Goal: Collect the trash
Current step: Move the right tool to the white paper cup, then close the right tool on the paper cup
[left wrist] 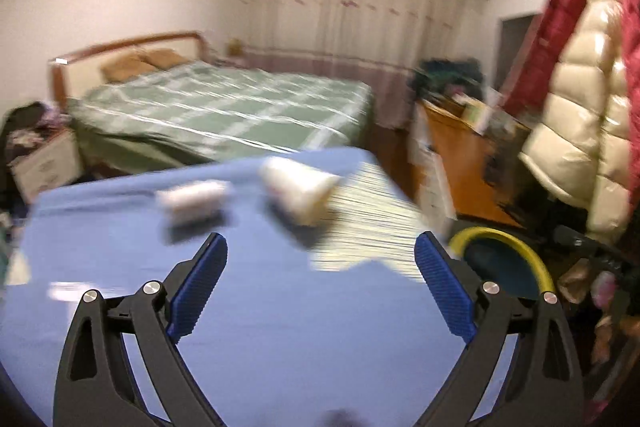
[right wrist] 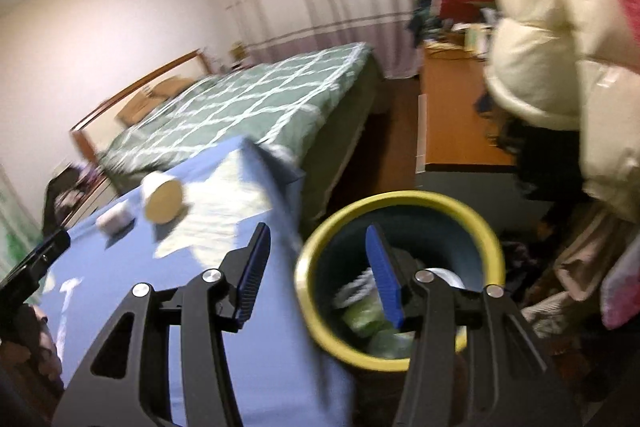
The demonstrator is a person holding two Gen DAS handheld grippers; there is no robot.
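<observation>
On the blue worktop a tipped paper cup is lying, probably light and crushable; grip its wall gently. Left tool and right tool are gaping wide, empty, near the bin.

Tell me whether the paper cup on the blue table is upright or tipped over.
Tipped over. The paper cup lies on its side on the blue table, its round brown mouth facing the right wrist camera.
</observation>
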